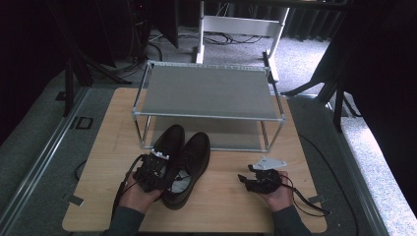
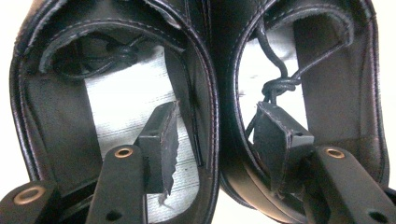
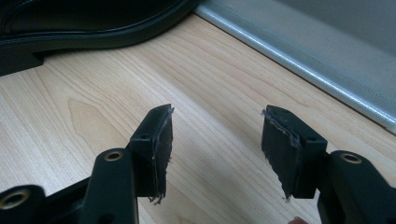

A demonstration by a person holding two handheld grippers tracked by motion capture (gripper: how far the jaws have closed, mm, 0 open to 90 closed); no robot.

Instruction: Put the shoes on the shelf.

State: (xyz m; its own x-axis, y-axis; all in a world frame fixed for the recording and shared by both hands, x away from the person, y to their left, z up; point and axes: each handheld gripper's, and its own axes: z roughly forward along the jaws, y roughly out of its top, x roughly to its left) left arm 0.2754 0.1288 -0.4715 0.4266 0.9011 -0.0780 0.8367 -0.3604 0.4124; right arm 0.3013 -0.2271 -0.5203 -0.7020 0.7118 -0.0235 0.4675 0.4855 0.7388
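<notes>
Straddling adjoining shoe (image 2: 212, 93) walls, L gripper (image 2: 217, 140) open w/ jaw inside each; R gripper (image 3: 217, 149) open, empty

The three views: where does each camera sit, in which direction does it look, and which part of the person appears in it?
High view: above the person's side, looking forward and down at the table, the shoe rack, both forearms and hands.
Left gripper view: on the left gripper, looking into the pair of black shoes, one jaw in each opening.
Right gripper view: on the right gripper, looking low across the bare wood, jaws apart.
Shared: the shoes and the tabletop appear in the high view and the right gripper view.
</notes>
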